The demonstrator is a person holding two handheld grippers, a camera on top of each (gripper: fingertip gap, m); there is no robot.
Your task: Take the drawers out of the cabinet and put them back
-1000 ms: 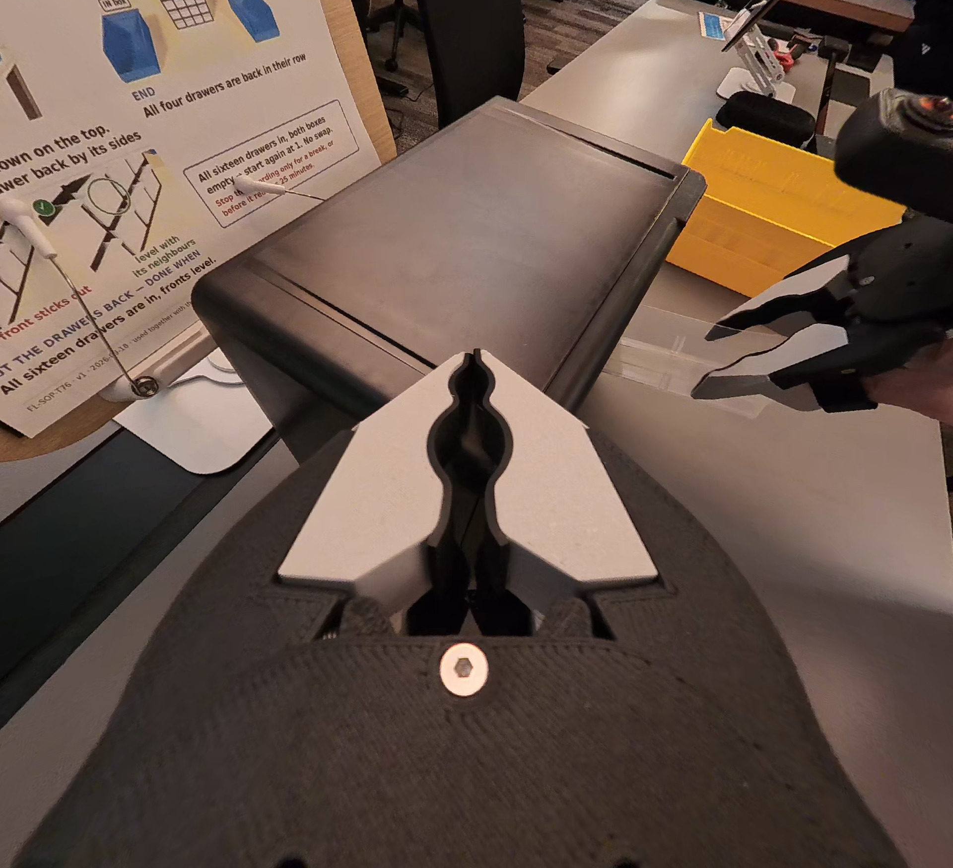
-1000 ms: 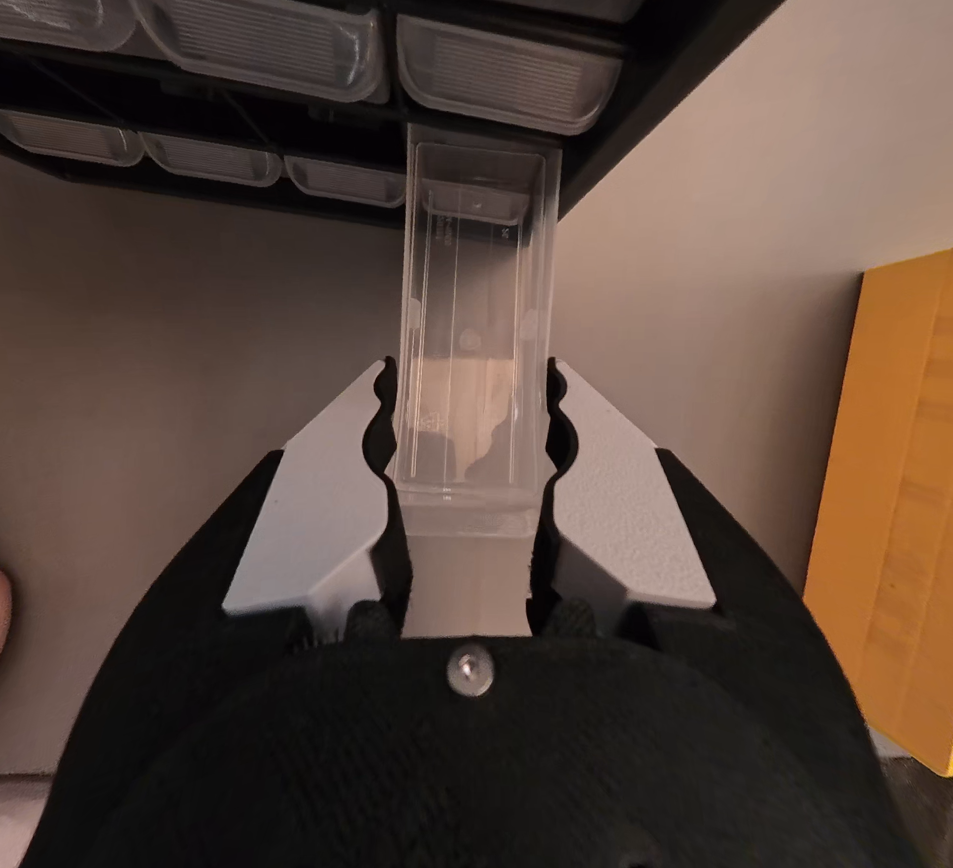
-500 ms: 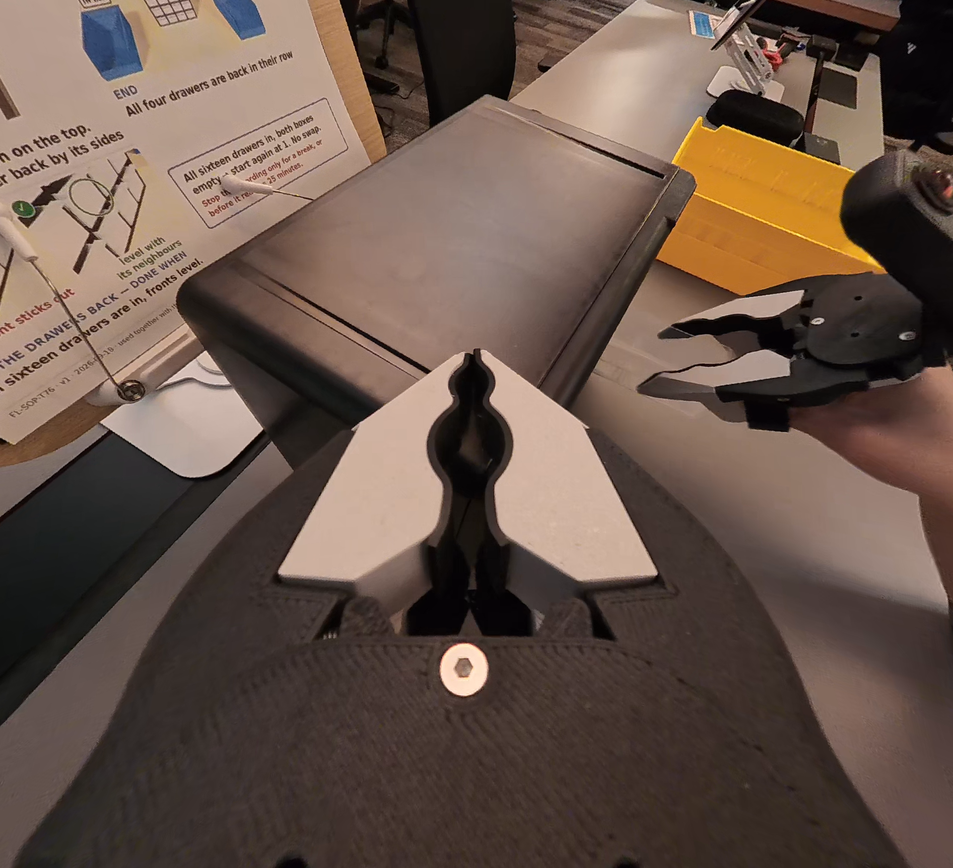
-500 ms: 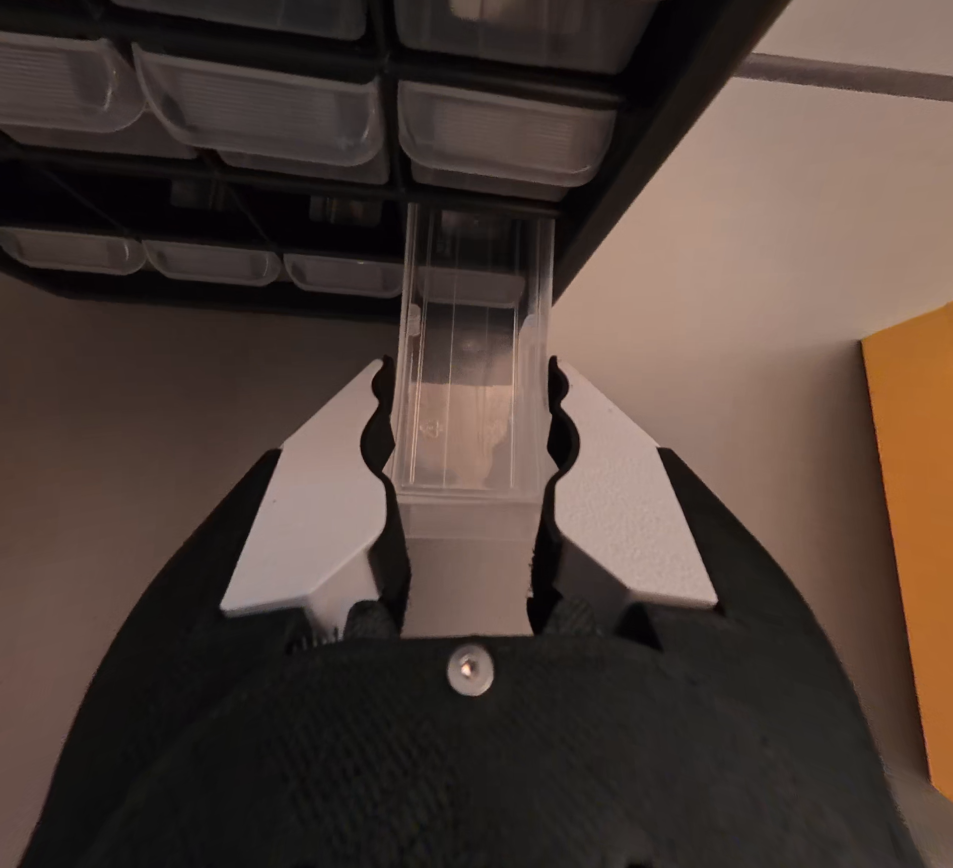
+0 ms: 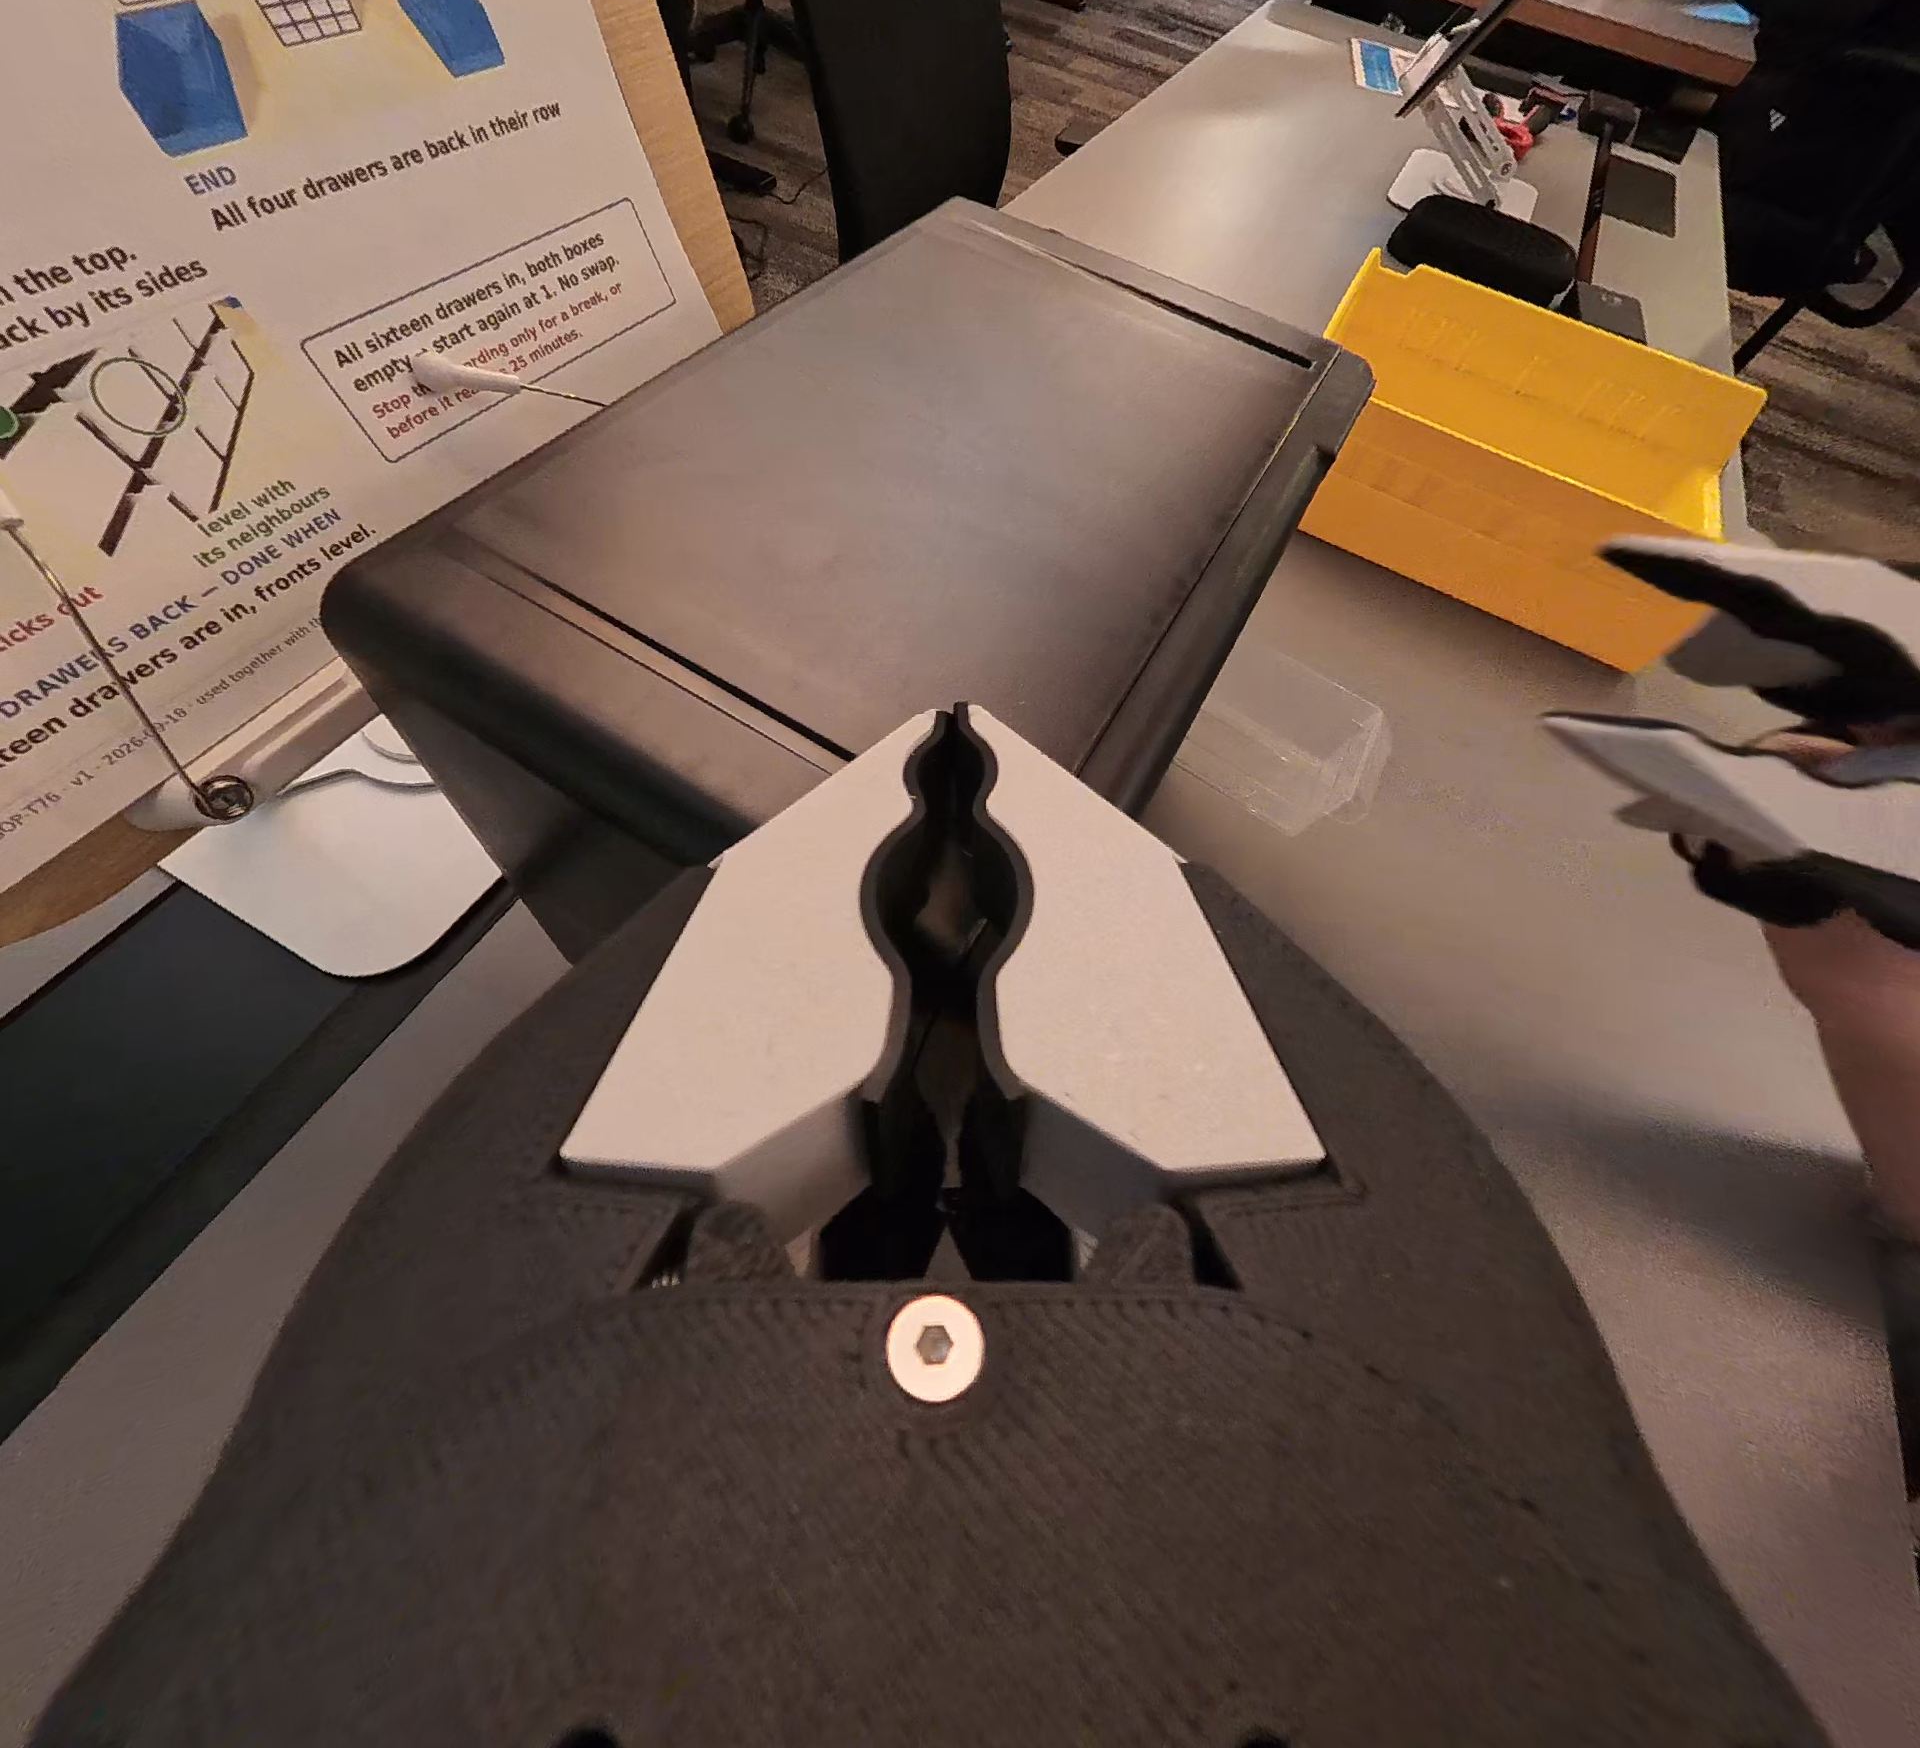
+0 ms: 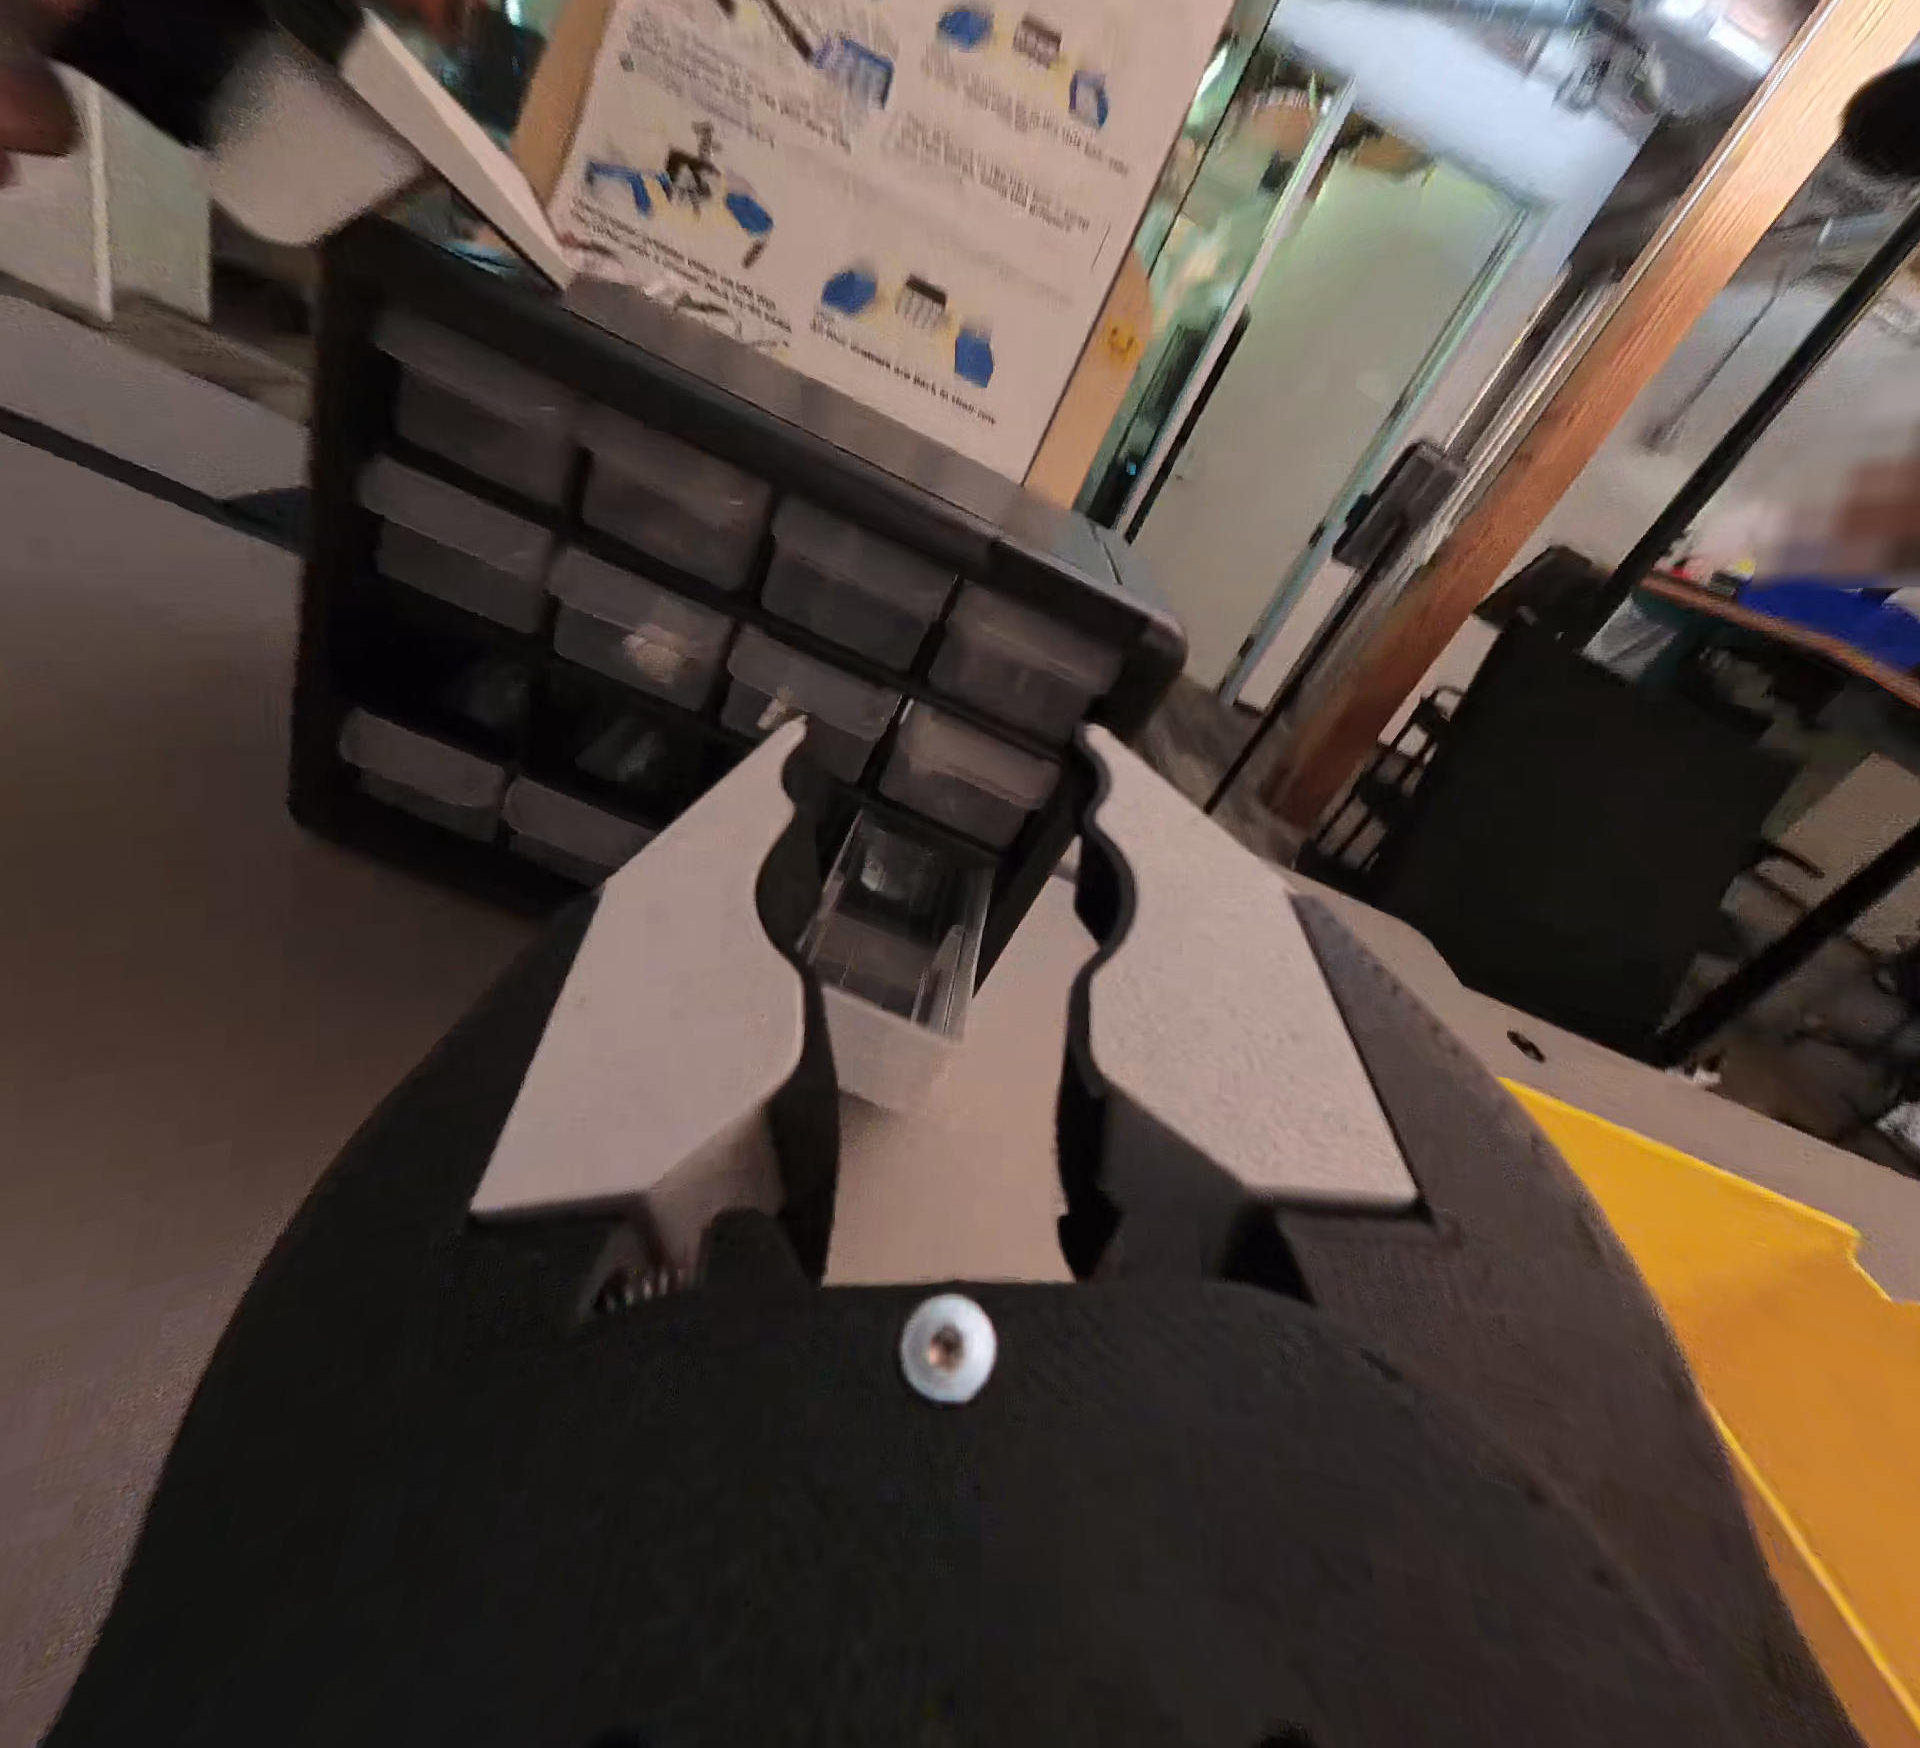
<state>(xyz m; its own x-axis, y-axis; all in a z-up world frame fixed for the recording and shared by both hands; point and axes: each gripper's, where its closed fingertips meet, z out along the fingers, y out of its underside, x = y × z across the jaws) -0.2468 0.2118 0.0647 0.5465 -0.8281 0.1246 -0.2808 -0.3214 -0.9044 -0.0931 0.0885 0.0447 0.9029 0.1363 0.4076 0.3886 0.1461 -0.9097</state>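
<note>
The black cabinet (image 6: 1070,602) stands on the grey table (image 6: 156,867) with clear drawers in most slots. One clear drawer (image 6: 894,929) sticks far out of the bottom right slot; it also shows in the left wrist view (image 5: 1288,753). My right gripper (image 6: 940,737) is open, and the drawer end lies between its fingers with a gap on each side. In the left wrist view the right gripper (image 5: 1579,638) hovers clear of the drawer. My left gripper (image 5: 956,711) is shut with nothing in it, tips over the cabinet top (image 5: 883,451).
A yellow bin (image 5: 1507,472) sits right of the cabinet and shows at the lower right of the right wrist view (image 6: 1714,1335). An instruction sheet (image 5: 260,244) stands behind the cabinet. Two slots in the third row (image 6: 623,742) look dark. Other desks and a person's arm are farther back. Spacing between my two grippers at the tips: around 20 centimetres. My right gripper is the nearer one to the black cabinet (image 6: 1070,602): about 10 centimetres, against 20 centimetres.
My right gripper has drawn back from the clear drawer and tilted up; the drawer stays sticking out of its slot. The left gripper stays shut over the cabinet top.
</note>
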